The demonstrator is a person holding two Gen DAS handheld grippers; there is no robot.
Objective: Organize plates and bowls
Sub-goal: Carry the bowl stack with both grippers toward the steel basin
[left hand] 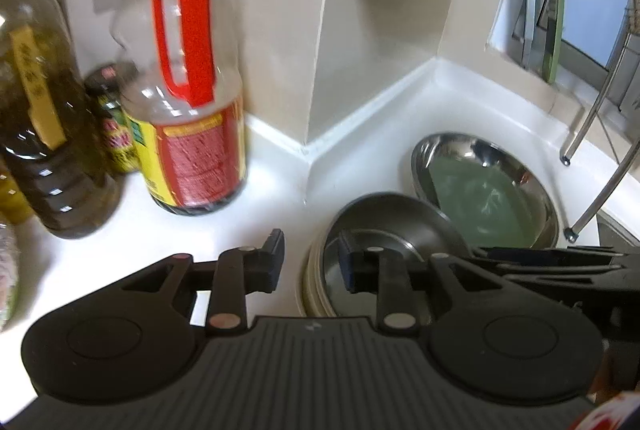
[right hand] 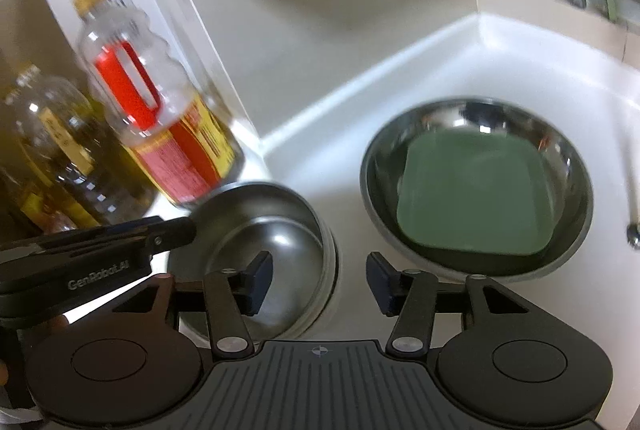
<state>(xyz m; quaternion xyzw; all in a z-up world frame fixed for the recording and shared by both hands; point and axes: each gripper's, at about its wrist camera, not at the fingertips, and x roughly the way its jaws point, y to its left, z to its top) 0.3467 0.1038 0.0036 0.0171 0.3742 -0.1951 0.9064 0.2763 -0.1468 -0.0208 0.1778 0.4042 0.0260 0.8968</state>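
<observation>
**Both grippers spread over the small steel bowl**

I am holding the right gripper (right hand: 318, 280) with its jaws spread and nothing between the pads; its left finger is hanging inside the small steel bowl (right hand: 256, 230) and its right finger is standing outside, so the bowl's right rim is lying in the gap. The left gripper (left hand: 310, 262) is also spread and empty, straddling the same bowl's left rim. That bowl is sitting nested on a stack of cream plates (left hand: 310, 290), directly below both tools, about equally near each. Further right and farther back, a wider steel bowl (right hand: 476, 189) is holding a flat green square lid (right hand: 472, 193). Both bowls are smooth, shiny and round, with thin rims. On the white counter (left hand: 280, 181) to the left, 2 plastic bottles (left hand: 192, 89) are standing.
</observation>
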